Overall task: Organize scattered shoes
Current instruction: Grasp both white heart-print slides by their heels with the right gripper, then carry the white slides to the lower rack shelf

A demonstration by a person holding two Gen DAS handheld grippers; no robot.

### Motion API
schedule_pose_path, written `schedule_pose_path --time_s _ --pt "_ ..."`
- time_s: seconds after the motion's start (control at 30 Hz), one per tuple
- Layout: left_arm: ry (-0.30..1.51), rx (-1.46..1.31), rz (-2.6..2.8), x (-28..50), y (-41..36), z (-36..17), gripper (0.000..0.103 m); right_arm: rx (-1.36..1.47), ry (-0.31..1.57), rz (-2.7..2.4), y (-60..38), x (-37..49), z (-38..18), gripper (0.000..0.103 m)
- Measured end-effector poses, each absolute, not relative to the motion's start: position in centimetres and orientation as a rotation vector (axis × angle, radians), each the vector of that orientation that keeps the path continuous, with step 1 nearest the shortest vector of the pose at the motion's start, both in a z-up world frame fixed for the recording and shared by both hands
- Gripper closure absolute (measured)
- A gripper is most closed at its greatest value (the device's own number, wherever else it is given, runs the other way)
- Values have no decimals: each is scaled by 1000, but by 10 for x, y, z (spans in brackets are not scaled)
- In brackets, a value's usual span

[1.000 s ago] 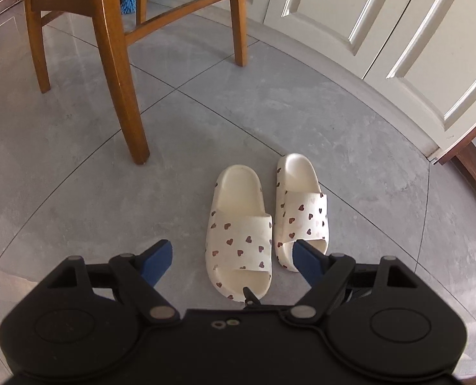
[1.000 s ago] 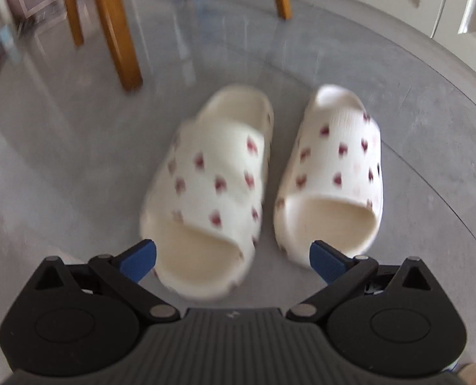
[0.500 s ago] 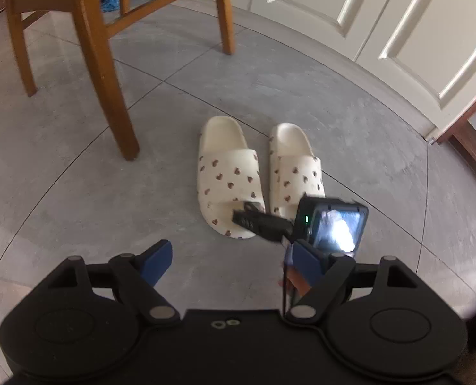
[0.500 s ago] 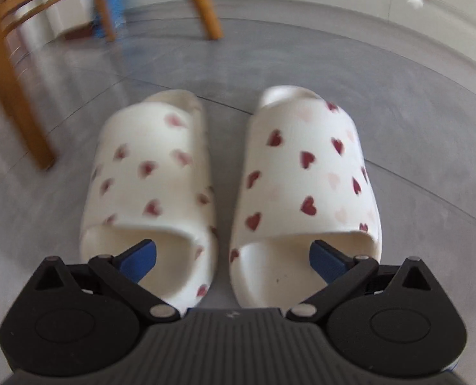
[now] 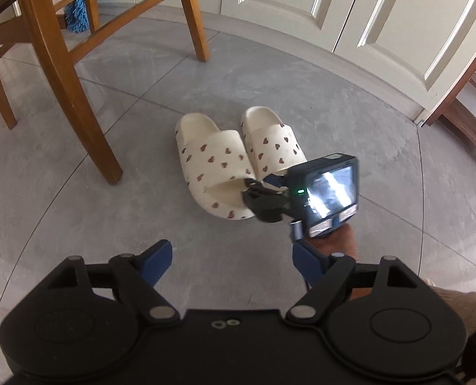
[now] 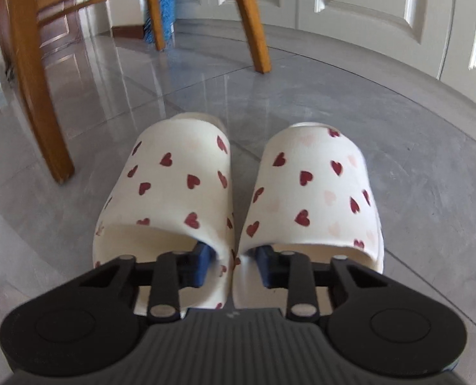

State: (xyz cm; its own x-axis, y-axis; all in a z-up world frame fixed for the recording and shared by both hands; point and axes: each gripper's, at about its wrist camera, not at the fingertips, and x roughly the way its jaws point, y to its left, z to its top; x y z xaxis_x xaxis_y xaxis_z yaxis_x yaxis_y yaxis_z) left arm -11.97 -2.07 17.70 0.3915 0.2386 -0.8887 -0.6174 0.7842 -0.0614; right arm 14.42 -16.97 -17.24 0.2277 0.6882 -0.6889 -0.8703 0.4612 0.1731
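Cream slippers (image 6: 238, 199) with red hearts lie side by side on the floor (image 6: 302, 96), long axes running straight ahead of the right claw (image 6: 233, 261). It pinches their two touching inner walls, one finger inside each opening. The left claw (image 5: 231, 256) hangs spread, behind and left (farther off). No writing readable.
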Motion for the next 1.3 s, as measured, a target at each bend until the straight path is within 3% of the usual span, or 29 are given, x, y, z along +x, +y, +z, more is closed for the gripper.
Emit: schedule_pose_path --time_s 0.3,0.7,0.87,1.1,1.3 --pt "1001 -391 545 -95 -36 202 21 -131 813 1143 -190 197 -128 80" --pt "992 -355 487 -57 -61 226 21 21 913 1084 -235 250 -147 79" --pt "988 -325 444 -27 -73 246 21 126 950 1034 -270 278 -125 79" --pt "950 -239 295 46 -120 297 21 297 963 870 -369 335 -56 79" --pt "899 -159 132 133 -189 354 21 376 874 649 -513 402 46 79"
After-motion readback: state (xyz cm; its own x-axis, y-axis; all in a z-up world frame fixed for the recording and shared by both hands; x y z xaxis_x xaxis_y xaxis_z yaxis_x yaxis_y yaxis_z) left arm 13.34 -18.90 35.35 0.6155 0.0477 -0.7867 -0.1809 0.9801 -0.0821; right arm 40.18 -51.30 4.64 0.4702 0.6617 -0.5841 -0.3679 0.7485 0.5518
